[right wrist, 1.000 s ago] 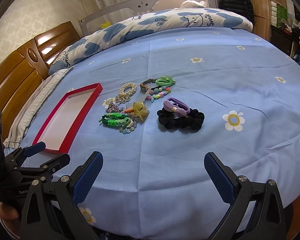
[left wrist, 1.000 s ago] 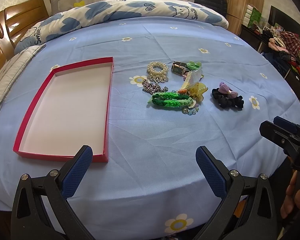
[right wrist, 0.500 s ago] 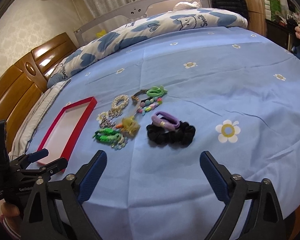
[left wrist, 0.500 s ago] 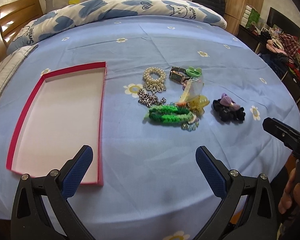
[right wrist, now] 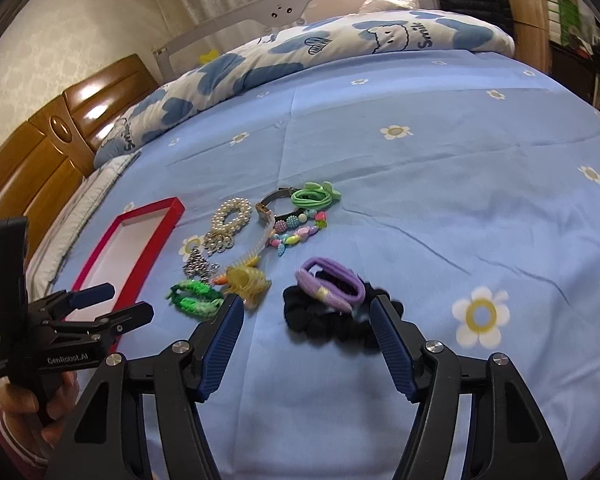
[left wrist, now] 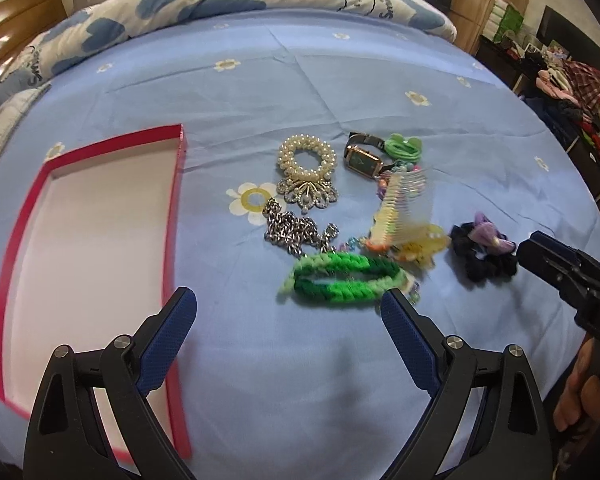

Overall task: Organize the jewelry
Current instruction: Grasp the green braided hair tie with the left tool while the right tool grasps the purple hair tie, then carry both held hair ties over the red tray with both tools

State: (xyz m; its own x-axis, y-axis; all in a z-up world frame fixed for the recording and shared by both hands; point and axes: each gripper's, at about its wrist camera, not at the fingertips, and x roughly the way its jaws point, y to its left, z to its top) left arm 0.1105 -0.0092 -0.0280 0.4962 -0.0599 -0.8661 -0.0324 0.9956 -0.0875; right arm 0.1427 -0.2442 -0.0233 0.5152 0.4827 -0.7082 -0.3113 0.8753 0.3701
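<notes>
Now both claws hang over the blue bedsheet (left wrist: 300,360) with nothing gripped. The left gripper (left wrist: 288,318) is spread wide, its jaws having just narrowed a little; the green braided band (left wrist: 340,282) lies just beyond its fingertips, untouched, and the empty red tray (left wrist: 176,216) sits at its left finger. The right gripper (right wrist: 306,320) has just been closing — jaws about half apart — and frames the black scrunchie (right wrist: 324,322) (the purple hair tie (right wrist: 332,282) rests on it); contact with the right pad cannot be told. Pearl bracelet (left wrist: 306,156), watch (left wrist: 362,158) and chain (left wrist: 294,230) lie clustered beside the tray.
</notes>
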